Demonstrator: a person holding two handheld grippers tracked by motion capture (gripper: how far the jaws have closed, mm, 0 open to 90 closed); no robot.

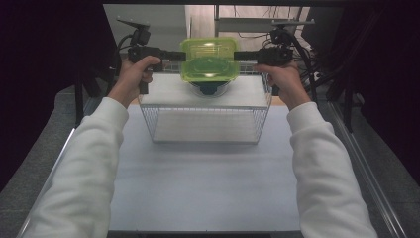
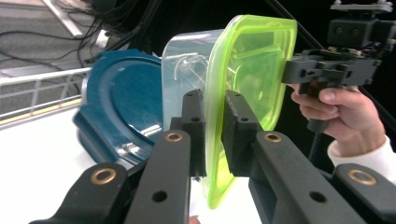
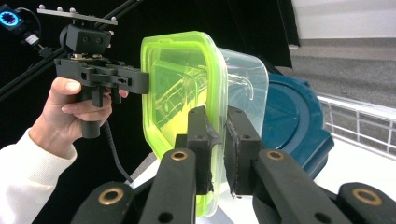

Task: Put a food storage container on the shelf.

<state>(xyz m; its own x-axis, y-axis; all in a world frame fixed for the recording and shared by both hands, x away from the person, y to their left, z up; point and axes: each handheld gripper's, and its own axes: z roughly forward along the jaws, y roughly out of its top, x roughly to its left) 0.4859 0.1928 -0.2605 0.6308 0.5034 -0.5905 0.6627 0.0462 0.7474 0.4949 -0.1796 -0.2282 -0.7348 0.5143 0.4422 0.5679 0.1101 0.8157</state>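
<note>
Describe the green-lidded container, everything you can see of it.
The container is a clear plastic tub with rounded corners under a translucent neon-green lid that has a raised moulded panel. It looks empty and closed. It is held in the air above the far edge of the wire basket, lid up in the high view. The left claw pinches the lid's rim on one side, the right claw on the opposite side. A dark blue container sits just beneath it; whether they touch is unclear.

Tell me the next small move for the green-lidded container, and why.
Probably carry it toward the person and lower it into the wire basket. The left claw and right claw pinch opposite rims of the green-lidded container, held level above the blue container behind the basket.
</note>
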